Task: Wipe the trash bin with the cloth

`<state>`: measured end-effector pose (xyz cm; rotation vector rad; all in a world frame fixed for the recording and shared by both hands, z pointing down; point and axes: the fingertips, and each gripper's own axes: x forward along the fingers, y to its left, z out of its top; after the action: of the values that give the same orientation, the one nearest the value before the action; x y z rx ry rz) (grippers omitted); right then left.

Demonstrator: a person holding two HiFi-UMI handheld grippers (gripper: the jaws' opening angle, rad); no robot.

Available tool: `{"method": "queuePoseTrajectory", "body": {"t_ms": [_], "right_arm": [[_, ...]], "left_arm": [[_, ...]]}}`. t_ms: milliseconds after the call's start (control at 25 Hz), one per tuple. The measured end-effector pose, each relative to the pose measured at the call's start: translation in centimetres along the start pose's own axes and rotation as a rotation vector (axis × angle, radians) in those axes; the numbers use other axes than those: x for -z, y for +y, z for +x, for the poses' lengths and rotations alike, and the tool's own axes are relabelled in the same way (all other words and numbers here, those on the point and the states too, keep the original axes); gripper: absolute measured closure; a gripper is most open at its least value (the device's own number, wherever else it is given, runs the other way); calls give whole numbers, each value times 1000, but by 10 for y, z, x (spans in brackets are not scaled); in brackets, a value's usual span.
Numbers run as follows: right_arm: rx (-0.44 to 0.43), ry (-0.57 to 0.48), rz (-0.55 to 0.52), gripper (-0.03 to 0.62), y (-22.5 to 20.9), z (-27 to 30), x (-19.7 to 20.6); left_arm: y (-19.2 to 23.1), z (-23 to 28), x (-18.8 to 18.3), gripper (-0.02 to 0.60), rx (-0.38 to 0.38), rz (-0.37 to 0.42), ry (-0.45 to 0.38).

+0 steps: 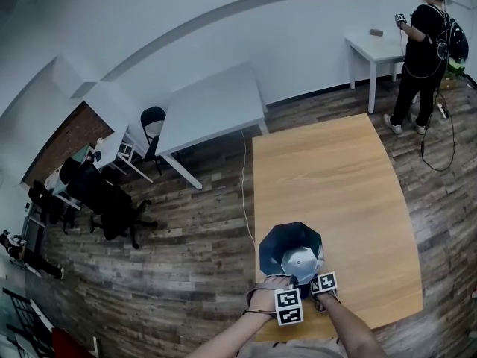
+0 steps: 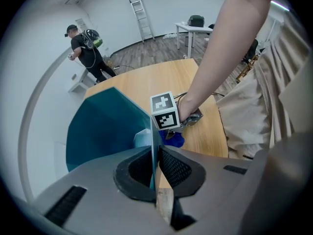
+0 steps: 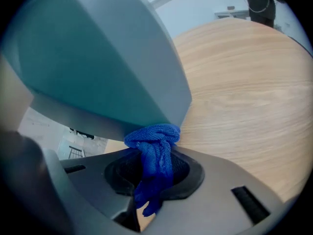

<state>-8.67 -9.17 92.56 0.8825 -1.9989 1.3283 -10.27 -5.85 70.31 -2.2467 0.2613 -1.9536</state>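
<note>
The teal, faceted trash bin (image 1: 291, 250) stands upright on the near part of the wooden desk (image 1: 328, 170), close to its near edge, with its open mouth facing up. The left hand-held gripper (image 2: 156, 168) has its jaws nearly together, pinched on the thin wall of the bin at the rim, one pad inside and one outside. The right hand-held gripper (image 3: 155, 170) is clamped on a blue cloth (image 3: 154, 151), whose bunched end sticks out past the pads and touches the bin's outside wall low down. Beyond the desk's far left corner stands a white table (image 1: 212, 107), with dark office chairs (image 1: 112, 200) further left, and a person (image 1: 425, 51) stands at the far right.
</note>
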Motion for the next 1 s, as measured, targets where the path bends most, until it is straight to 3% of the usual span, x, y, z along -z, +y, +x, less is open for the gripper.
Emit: {"method": "queuePoseTrajectory", "body": {"t_ms": [120,280,400,560,720,1000], "right_arm": [[10,-54,26,516,-3,0,-1],[-4,-84,41,514,2,-14,3],[-35,-114,27,514,9,-40,-8],[-127,-171,40,514,36,-90,-16],[-217,-252,67,514,63,-146,-25],[-291,-356,71,516,84,-212,-31]], "left_arm": [[-2,1,0,548,-19,-10,4],[-5,-1,3,540,-57,37,-11],[4,-12,7,416,-96,101,-48],[9,-31,30,356,-116,223,-46],[10,-31,64,345,-109,338,32],[18,-14,88,367,-146,358,119]]}}
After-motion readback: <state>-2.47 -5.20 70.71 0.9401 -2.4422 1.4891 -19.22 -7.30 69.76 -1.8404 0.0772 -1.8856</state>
